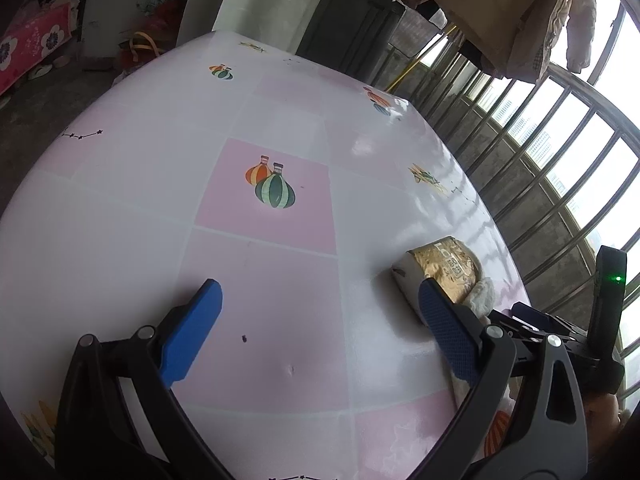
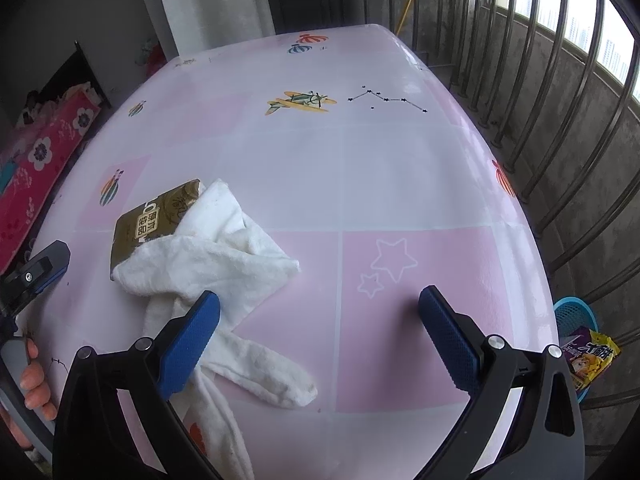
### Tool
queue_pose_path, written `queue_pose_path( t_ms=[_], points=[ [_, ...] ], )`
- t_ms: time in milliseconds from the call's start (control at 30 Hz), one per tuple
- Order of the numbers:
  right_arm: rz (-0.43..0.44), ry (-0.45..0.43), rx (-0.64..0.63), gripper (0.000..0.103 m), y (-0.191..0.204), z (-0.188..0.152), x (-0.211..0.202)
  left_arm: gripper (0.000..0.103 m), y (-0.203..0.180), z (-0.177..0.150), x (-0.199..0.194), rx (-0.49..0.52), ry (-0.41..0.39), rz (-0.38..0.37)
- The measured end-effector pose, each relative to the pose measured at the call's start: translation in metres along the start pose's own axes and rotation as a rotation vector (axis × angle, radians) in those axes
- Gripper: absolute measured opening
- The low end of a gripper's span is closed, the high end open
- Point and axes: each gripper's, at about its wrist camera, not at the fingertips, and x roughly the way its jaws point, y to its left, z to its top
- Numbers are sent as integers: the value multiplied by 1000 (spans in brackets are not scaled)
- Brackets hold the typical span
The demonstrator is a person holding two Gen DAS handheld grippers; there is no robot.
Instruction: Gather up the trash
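Only the right wrist view shows the blue basket [image 2: 573,312] below the table [image 2: 400,184] edge, holding a snack wrapper [image 2: 590,354]. The gold packet [image 2: 154,222] lies partly under a fluffy white towel [image 2: 208,256] near the table's left side. The left gripper [image 1: 320,300] and right gripper [image 2: 319,310] hover with jaws wide and empty, glossy pink-checked surface open ahead.
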Motion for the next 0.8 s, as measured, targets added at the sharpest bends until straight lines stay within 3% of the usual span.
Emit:
queue_pose_path(
  t_ms=[167,400,600,667,800],
  points=[
    [18,41,8,98,-2,7,2,94,1,0,0,-3,1,-4],
    [114,17,90,97,-17,9,-3,94,-3,0,1,18,11,-4],
    [209,-37,144,78,-21,19,-22,93,2,0,-4,-4,4,-42],
    [265,-60,136,71,-16,24,-30,79,5,-1,-5,-9,9,-77],
    [375,-56,119,59,-1,36,-29,64,4,-5,-5,-17,19,-146]
  ],
)
